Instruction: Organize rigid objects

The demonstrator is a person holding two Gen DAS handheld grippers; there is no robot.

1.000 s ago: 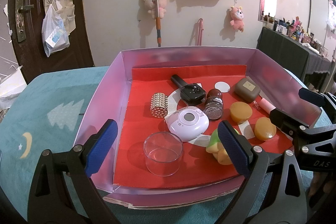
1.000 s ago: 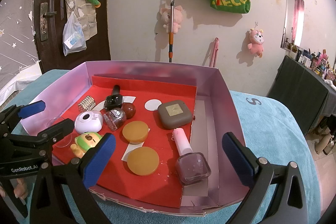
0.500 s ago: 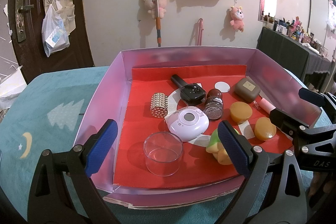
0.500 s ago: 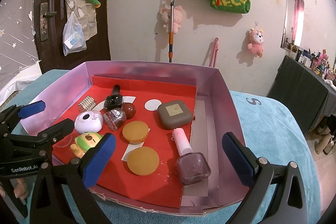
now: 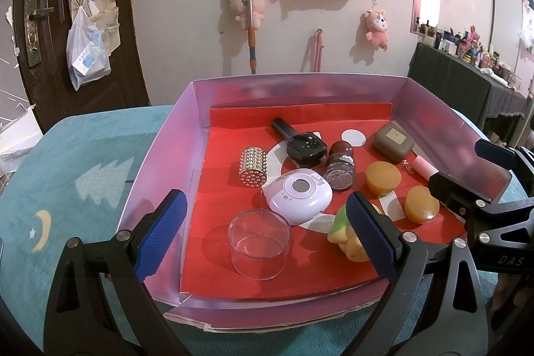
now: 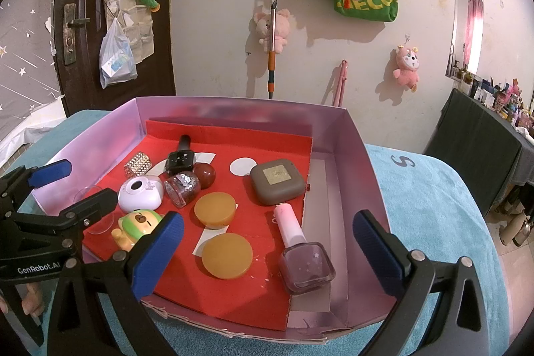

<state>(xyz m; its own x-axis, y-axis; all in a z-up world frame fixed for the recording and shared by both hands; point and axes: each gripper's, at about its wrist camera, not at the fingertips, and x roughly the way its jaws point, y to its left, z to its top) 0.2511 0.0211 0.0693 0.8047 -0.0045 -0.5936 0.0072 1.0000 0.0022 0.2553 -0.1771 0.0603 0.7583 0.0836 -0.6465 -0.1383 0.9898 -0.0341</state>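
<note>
Clear cup [image 5: 259, 243] upright in the pink box [image 5: 160, 155], both grippers' jaws spread wide, empty.

The box [image 5: 160, 155] was lilac with a red liner [image 5: 213, 256]; the cloth [image 5: 66, 162] was teal, printed with a pale tree and yellow moon.
</note>
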